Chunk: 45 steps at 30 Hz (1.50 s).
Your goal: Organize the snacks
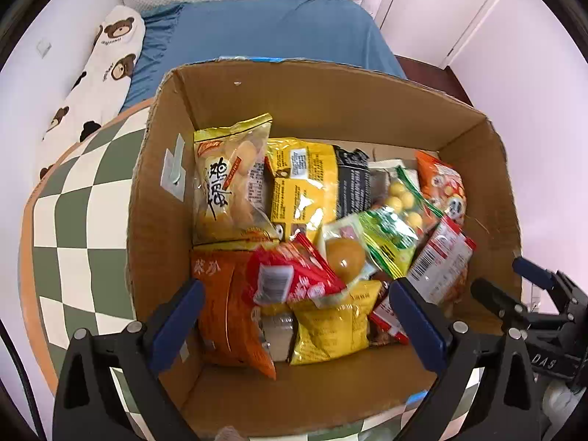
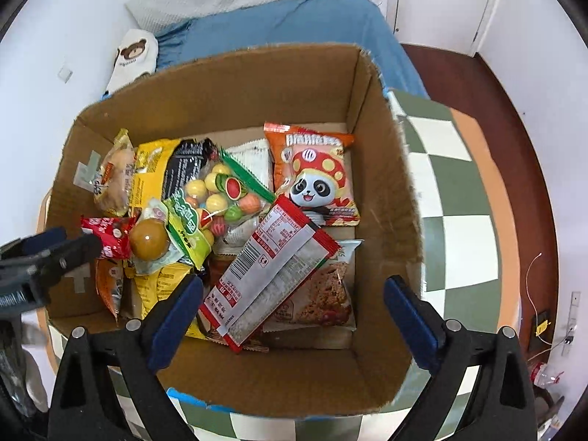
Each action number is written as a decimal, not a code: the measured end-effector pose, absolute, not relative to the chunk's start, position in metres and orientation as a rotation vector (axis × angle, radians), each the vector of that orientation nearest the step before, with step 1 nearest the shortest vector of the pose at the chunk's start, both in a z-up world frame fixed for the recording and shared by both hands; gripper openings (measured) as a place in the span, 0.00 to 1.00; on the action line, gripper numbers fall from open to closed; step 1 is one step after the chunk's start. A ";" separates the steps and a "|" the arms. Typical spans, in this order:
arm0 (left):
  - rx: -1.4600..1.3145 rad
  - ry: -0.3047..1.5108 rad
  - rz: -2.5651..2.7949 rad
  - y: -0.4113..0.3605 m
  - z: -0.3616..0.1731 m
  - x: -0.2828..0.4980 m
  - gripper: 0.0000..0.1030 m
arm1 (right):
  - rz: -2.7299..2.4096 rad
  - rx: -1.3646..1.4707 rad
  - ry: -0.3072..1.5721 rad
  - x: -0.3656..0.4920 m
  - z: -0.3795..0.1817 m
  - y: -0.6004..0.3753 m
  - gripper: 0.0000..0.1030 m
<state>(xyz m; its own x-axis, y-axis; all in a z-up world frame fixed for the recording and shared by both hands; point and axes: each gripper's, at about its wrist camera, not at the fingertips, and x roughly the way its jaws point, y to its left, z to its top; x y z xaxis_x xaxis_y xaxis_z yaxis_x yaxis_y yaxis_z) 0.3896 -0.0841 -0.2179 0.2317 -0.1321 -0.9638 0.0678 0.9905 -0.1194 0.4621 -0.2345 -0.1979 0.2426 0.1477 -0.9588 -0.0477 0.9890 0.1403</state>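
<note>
A cardboard box point(image 1: 330, 95) holds several snack packets. In the left wrist view I see a red packet point(image 1: 294, 275), a yellow bag point(image 1: 330, 327), an orange bag point(image 1: 228, 308) and a clear bag of buns point(image 1: 228, 183). My left gripper point(image 1: 294, 327) is open and empty above the box's near left part. The box also shows in the right wrist view point(image 2: 220, 84). There lie a red-edged silver packet point(image 2: 268, 272), an orange panda packet point(image 2: 316, 180) and a bag of fruit candies point(image 2: 224, 191). My right gripper point(image 2: 294, 319) is open and empty above the near right part.
The box stands on a round table with a green and white checked cloth point(image 1: 73, 220), which also shows in the right wrist view point(image 2: 459, 198). Behind it is a bed with a blue sheet point(image 1: 275, 33) and a bear-print pillow point(image 1: 106, 58). Dark wood floor point(image 2: 514, 117) lies to the right.
</note>
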 end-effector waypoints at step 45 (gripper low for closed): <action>-0.026 0.848 0.008 -0.081 -0.010 0.125 1.00 | 0.169 0.031 0.801 0.194 0.050 -0.239 1.00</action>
